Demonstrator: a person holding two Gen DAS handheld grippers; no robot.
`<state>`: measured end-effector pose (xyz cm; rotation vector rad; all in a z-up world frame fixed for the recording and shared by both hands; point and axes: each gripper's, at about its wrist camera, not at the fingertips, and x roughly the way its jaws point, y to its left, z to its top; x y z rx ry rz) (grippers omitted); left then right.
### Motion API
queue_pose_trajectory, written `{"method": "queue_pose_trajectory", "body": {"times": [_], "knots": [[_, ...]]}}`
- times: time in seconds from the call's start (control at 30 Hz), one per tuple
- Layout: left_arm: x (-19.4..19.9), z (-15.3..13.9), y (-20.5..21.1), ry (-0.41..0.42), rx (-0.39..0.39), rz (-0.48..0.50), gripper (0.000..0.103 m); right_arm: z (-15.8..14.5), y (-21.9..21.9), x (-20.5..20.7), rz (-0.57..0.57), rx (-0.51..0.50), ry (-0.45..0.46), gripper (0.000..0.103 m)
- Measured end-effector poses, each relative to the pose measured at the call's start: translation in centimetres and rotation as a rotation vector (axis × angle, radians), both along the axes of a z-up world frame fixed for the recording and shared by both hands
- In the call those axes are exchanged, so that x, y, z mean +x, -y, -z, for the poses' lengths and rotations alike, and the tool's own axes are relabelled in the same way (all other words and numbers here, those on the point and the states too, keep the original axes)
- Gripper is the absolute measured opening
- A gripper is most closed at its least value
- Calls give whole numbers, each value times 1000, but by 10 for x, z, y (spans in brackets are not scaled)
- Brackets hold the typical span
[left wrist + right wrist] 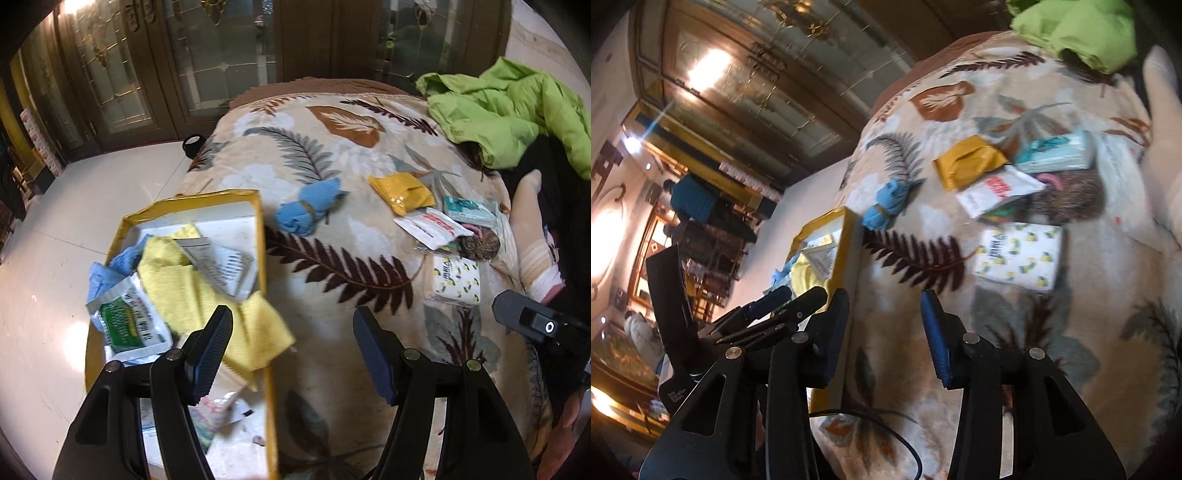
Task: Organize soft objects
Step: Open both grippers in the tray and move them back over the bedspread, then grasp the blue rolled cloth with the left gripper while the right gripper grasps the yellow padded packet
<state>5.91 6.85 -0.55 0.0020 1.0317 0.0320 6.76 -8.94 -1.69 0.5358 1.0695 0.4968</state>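
Left wrist view: the left gripper (pixel 291 332) hangs with its jaws spread wide and nothing between them, straddling the right wall of the yellow-rimmed box (pixel 263 236). The box already holds a yellow cloth (pixel 192 288), a green-printed sachet (pixel 127 321) and a silver packet (pixel 225 264). The blue rolled cloth (pixel 308 210) lies on the leaf-print blanket (pixel 332 280) straight ahead of the jaws and just beside the box's far right corner; its long axis runs from near-left to far-right, slanted across the line of the fingers. Further right sit the yellow pouch (pixel 402 194), a white sachet (pixel 430 225) and the lemon-print tissue pack (pixel 456 280).

Right wrist view: the right gripper (pixel 884 325) is also parted and empty, hovering over the blanket. From here the blue rolled cloth (pixel 884 206) lies ahead and almost in line with the fingers, while the lemon-print tissue pack (pixel 1019 258) lies ahead to the right and closer. This view is tilted and somewhat blurred.

Judgement: of the 2 tools, the left looks nearer the blue roll and the box, the right nearer the tissue pack; closing across the roll's narrow banded waist probably needs a wrist turn.
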Motion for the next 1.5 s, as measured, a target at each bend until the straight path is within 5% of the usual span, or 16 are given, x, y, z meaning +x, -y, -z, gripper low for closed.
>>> {"method": "queue_pose_trajectory", "body": {"times": [0.57,1.03,1.1,1.5], "knots": [[57,8,-4,-62,-86,86,68,9,50,19,108,-30,-29,40],[95,28,-10,-110,-83,44,68,14,29,68,69,-99,-21,45],[101,29,-10,-112,-89,33,68,12,21,80,51,-151,-2,56],[147,46,-4,-151,-50,24,68,20,-28,152,-164,-498,106,56]]}}
